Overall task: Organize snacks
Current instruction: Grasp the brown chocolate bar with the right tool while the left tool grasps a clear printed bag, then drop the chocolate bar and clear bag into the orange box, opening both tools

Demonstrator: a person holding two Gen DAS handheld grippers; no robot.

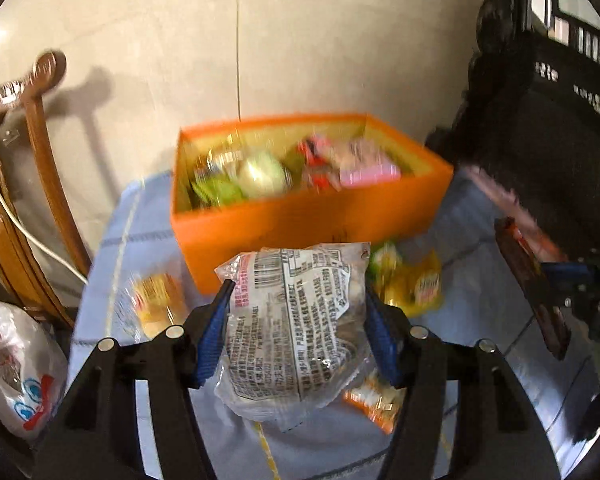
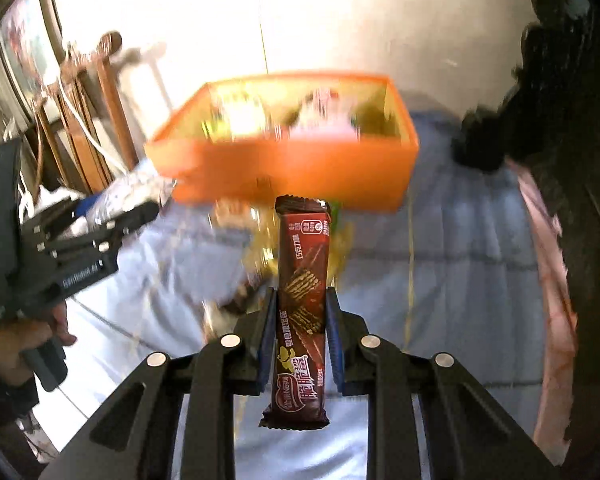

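Left wrist: left gripper (image 1: pixel 296 332) is clamped on a pouch (image 1: pixel 296 328), right gripper (image 2: pixel 300 332) pinches a wafer bar (image 2: pixel 302 312). Both hang before the box (image 1: pixel 300 224) at the bench's far edge; next, probably drop them in.

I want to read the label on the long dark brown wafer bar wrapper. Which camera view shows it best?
The right wrist view: the long dark brown wafer bar wrapper sits centred, face up and sharp, clamped in the right gripper. The left wrist view catches it only at the right edge, slanted and blurred.
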